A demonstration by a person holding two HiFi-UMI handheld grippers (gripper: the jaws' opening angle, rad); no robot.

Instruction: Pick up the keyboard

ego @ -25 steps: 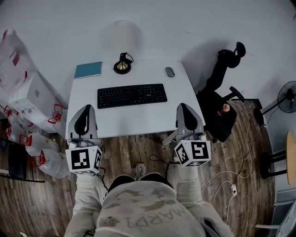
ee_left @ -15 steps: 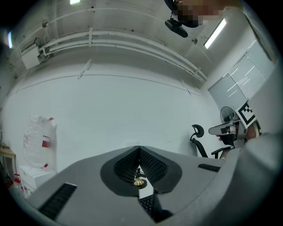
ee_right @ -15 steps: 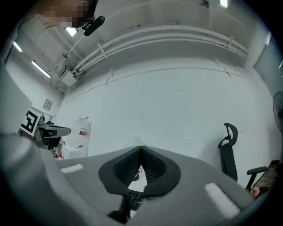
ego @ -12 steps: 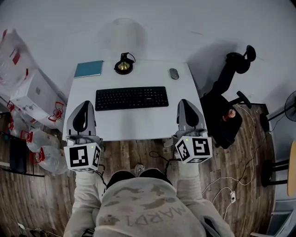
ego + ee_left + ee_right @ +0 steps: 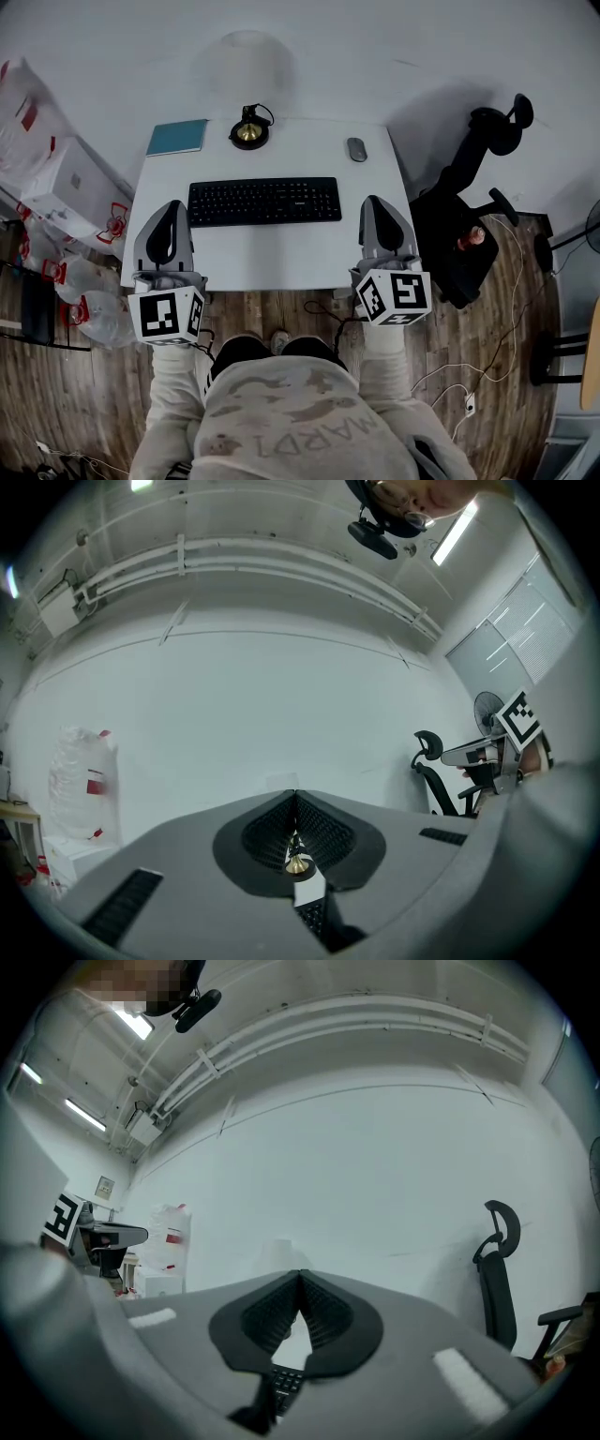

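Observation:
A black keyboard (image 5: pixel 265 201) lies flat across the middle of the white table (image 5: pixel 272 258). My left gripper (image 5: pixel 170 210) hovers over the table's front left part, just left of and nearer than the keyboard, shut with nothing in it. My right gripper (image 5: pixel 375 205) hovers over the front right part, just right of the keyboard's end, shut and holding nothing. In the left gripper view a strip of keyboard keys (image 5: pixel 317 915) shows below the shut jaws. The right gripper view shows keys (image 5: pixel 284 1382) under its shut jaws too.
On the table's far side lie a teal notebook (image 5: pixel 177 138), a round black and brass object (image 5: pixel 248 131) and a grey mouse (image 5: pixel 356 149). A black office chair (image 5: pixel 469 220) stands right of the table. Boxes and plastic bags (image 5: pixel 56 206) crowd the floor at left. Cables (image 5: pixel 487 366) run over the wooden floor.
Both grippers have moved forward from the table's near edge to over its surface, ending beside the keyboard's two ends. Their jaws stayed shut.

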